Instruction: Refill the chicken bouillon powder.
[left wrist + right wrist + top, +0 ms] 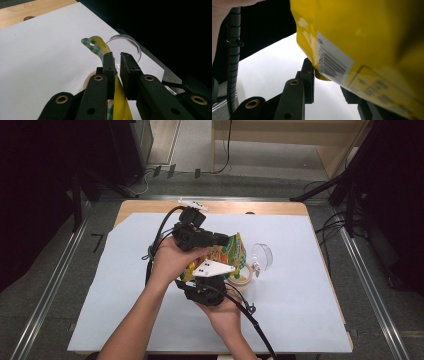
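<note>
A yellow snack bag [235, 251] with green checks and a barcode label is held up over the table between both grippers. My left gripper [224, 240] comes in from the left, shut on the bag's upper edge. In the left gripper view the jaws [117, 61] pinch the thin yellow film [96, 46], which curls up beyond them. My right gripper [216, 279] sits below, under its white plate. In the right gripper view the bag [362, 37] lies between the jaws [328, 80]; the left pad touches its corner and the right one is mostly hidden.
A clear round lid or cup [261, 255] lies on the white sheet [150, 285] just right of the bag. A tape roll [241, 276] rests beneath the bag. A small white item [192, 202] sits at the wooden table's far edge [150, 206].
</note>
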